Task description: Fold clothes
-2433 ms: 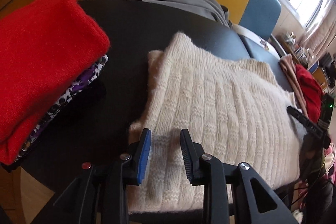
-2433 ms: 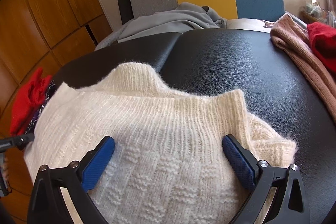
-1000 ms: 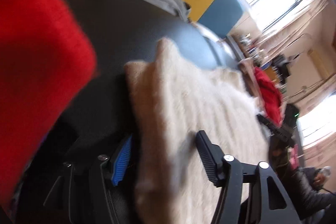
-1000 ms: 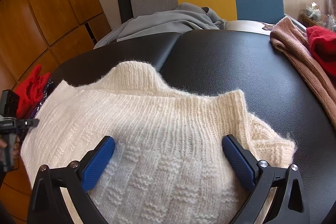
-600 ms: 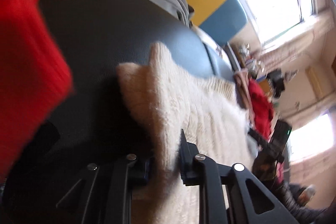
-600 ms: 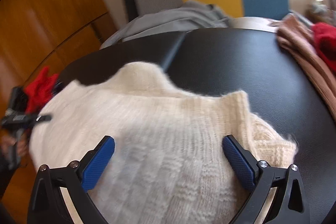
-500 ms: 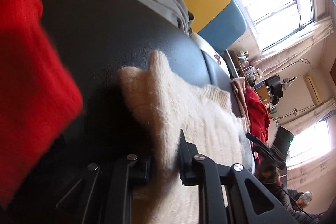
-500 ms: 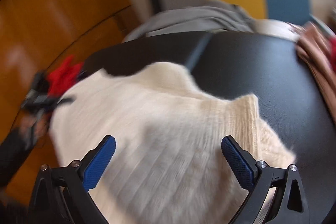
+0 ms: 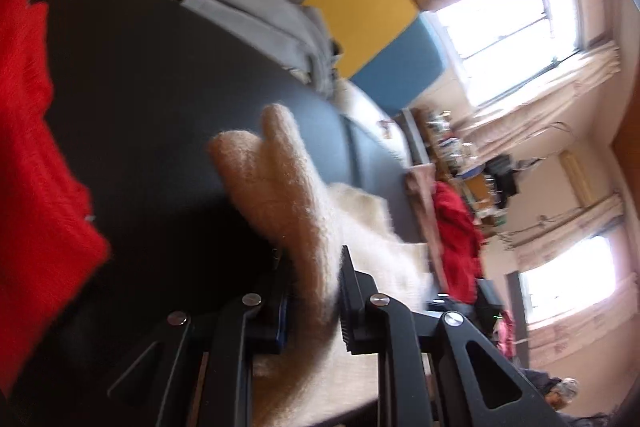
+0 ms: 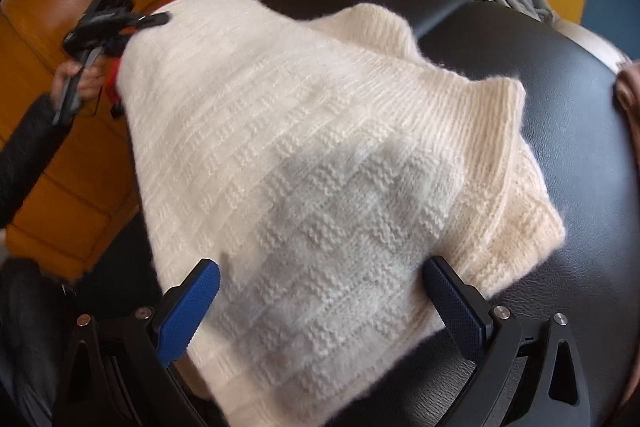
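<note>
Pinching sweater edge, left side lifted off table.
Left wrist: left gripper [image 9: 313, 301] clamped on cream sweater [image 9: 280, 187] above black table [image 9: 152, 87]; red knit [image 9: 28, 147] beside. Right wrist: right gripper [image 10: 320, 307] spread wide over sweater [image 10: 320, 147], gripping nothing; left gripper [image 10: 132, 21] holds far corner raised.

We find no readable text, label, brand, number or sign in either view. The cream sweater [image 10: 304, 147], the black table [image 10: 552, 115], the red garment [image 9: 36, 163] and both grippers carry no lettering that we can make out, and the cluttered shelves by the window are too blurred and small to read.
</note>
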`<state>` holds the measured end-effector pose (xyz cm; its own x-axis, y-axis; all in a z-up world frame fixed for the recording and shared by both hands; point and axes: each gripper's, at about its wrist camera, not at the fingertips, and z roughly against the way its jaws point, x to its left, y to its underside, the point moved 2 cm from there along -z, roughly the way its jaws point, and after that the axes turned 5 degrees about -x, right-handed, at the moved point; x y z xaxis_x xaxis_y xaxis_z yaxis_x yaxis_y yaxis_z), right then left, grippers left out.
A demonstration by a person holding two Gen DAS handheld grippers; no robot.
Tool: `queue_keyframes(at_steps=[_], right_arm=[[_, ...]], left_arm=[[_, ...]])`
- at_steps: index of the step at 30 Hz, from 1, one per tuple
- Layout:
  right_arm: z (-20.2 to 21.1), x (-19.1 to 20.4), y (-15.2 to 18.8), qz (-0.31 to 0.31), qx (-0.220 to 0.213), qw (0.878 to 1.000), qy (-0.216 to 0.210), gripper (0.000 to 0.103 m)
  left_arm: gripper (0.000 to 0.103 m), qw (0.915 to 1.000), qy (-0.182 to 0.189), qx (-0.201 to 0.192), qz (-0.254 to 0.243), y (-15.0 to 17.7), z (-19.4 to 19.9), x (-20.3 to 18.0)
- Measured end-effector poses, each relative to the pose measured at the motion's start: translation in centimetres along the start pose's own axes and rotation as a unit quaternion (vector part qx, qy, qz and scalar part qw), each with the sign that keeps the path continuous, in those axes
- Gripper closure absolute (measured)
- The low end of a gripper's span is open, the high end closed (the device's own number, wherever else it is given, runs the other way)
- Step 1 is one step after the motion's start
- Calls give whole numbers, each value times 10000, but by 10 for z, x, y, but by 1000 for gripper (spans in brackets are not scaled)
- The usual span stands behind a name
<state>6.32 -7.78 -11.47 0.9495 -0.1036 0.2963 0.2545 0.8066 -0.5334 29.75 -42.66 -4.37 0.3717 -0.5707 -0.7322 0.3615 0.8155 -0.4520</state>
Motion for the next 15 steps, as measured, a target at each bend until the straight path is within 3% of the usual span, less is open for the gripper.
queue_keyframes(at_steps=[8, 9, 10, 15], right_arm=[[9, -7, 14, -327, -623, 9975, -45, 0], [10, -7, 16, -359, -694, 9969, -57, 0], [12, -7, 19, -390, -769, 9962, -72, 0], [20, -13, 29, -555, -1153, 9916, -196, 0]], left_arm=[[86, 9930, 1183, -69, 14, 17, -22, -89], [87, 9907, 1359, -52, 24, 20, -29, -101], [101, 9877, 1562, -36, 42, 23, -37, -114], [103, 9880, 1486, 150, -381, 39, -94, -172]])
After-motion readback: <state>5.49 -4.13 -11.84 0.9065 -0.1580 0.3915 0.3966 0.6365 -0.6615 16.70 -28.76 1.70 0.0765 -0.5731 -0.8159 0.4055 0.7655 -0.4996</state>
